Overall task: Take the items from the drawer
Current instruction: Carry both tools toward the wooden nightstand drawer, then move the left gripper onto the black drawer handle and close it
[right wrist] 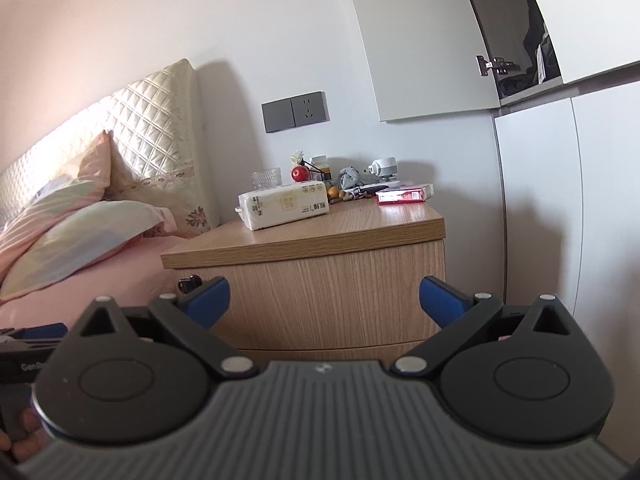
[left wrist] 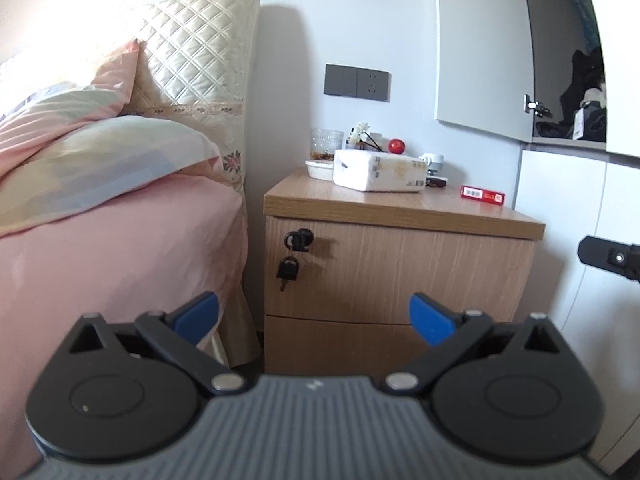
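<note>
A light wooden nightstand (left wrist: pixel 400 268) stands between the bed and a white wardrobe, with two drawers, both closed. The upper drawer (right wrist: pixel 320 300) has a lock at its top left with black keys (left wrist: pixel 289 268) hanging from it. The lower drawer front (left wrist: pixel 340 344) shows below a thin seam. My left gripper (left wrist: pixel 314 318) is open with blue pads, a short way in front of the drawers, holding nothing. My right gripper (right wrist: pixel 324 300) is also open and empty, facing the upper drawer front. The drawers' contents are hidden.
On the nightstand top lie a white tissue pack (left wrist: pixel 379 176), a red box (left wrist: pixel 482 196), a glass (left wrist: pixel 326 142), a red ball (left wrist: pixel 397 146) and small clutter. A pink bed (left wrist: pixel 120 248) with pillows is on the left. A wardrobe (left wrist: pixel 580 240) with an open upper door stands right.
</note>
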`<state>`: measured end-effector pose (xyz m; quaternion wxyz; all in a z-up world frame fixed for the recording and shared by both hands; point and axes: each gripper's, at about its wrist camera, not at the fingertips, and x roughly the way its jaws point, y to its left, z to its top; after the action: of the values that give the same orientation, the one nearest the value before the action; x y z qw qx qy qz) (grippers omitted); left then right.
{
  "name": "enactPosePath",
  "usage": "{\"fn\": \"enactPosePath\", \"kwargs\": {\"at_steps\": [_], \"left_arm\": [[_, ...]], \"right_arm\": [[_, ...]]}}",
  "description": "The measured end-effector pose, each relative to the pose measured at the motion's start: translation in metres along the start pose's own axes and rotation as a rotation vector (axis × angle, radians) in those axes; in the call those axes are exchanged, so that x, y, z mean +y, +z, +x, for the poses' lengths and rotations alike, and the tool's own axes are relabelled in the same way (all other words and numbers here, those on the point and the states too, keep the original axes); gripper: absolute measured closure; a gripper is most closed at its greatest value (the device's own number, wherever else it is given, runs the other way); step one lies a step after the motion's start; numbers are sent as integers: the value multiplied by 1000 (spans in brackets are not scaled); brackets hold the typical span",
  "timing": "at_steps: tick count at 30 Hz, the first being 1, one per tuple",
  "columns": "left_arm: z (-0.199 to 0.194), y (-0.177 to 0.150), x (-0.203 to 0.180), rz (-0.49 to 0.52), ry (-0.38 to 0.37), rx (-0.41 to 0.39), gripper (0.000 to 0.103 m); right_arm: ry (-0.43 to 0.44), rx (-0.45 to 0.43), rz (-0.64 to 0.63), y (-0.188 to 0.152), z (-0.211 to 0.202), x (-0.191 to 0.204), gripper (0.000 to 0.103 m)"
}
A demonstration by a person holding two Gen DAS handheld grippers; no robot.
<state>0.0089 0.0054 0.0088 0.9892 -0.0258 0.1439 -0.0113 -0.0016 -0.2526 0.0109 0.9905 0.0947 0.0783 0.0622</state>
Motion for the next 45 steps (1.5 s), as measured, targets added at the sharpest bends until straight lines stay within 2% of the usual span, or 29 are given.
{"fn": "enactPosePath", "kwargs": {"at_steps": [4,7,11,17,21,24,30,37,40,45], "left_arm": [[7,14,-2,-9,-2,-57,0],[13,22,1,-8,2,-92,0],[28,26,0,10,-5,-84,0],[50,29,6,28,-69,-90,0],[67,28,9,38,-82,-77,0],[77,28,12,44,-93,-86,0],[92,27,19,105,-139,-145,0],[109,25,27,102,-147,-141,0],[116,21,28,131,-119,-148,0],[125,15,34,124,-144,-114,0]], "right_arm": [[68,8,-9,9,10,1,0],[57,7,-30,20,16,1,0],[51,57,16,38,28,-9,0],[88,-16,-2,61,41,-24,0],[71,-47,-13,72,51,-39,0],[95,-75,-35,75,57,-51,0],[120,-117,-35,74,76,-80,0],[217,-152,21,62,94,-127,0],[245,-128,61,58,102,-141,0],[256,-69,64,39,104,-144,0]]}}
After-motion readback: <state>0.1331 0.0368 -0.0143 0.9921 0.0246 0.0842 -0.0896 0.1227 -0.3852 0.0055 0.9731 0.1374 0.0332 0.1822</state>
